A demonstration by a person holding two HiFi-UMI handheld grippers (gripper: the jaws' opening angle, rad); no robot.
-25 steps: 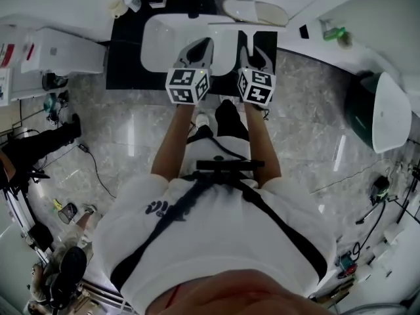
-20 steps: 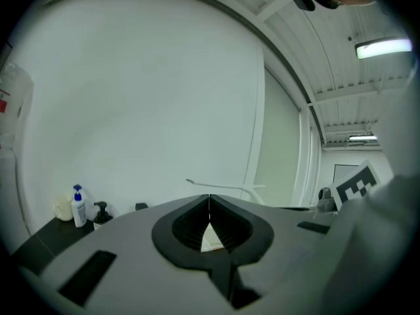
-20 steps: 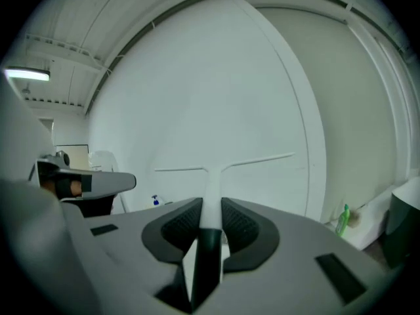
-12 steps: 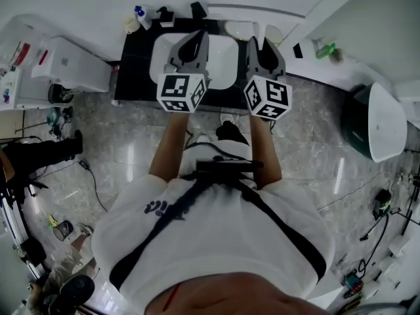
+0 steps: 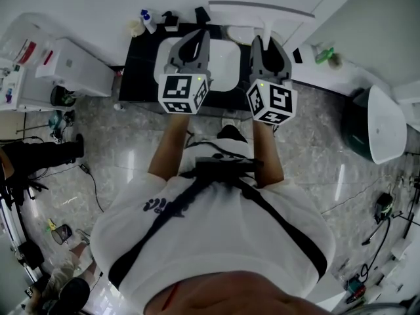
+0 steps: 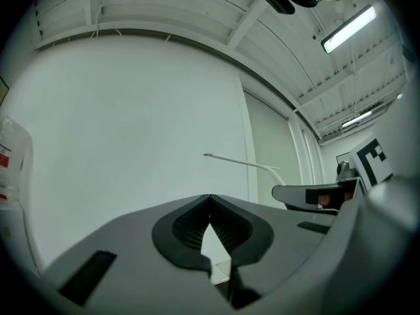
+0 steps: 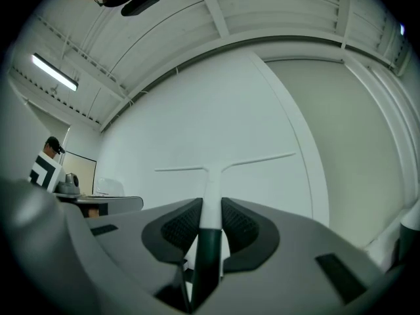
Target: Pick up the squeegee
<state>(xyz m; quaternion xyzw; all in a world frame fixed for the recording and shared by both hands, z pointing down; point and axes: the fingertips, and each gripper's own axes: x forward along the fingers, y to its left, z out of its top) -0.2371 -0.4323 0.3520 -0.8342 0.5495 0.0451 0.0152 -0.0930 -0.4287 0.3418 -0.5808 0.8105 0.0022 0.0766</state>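
Note:
The squeegee (image 5: 262, 10) is white, with a long thin blade and a handle that turns dark green lower down. My right gripper (image 5: 268, 48) is shut on that handle and holds it up in front of the white wall. In the right gripper view the handle (image 7: 211, 189) runs up between the pads (image 7: 243, 225) to the T-shaped blade. My left gripper (image 5: 190, 44) hangs beside it at about the same height, its tips touching with nothing between them (image 6: 209, 199). From the left gripper view the blade (image 6: 239, 163) shows as a thin line, with the right gripper (image 6: 315, 195) below it.
Below the grippers lies a black counter (image 5: 134, 71) with a white sink (image 5: 226, 61); bottles (image 5: 146, 20) stand at its back left. A white cabinet (image 5: 72, 67) is at the left, a dark green bin with a white lid (image 5: 377, 123) at the right. Cables cross the marble floor.
Both grippers have risen from low over the sink to wall height. The squeegee has gone up with the right gripper.

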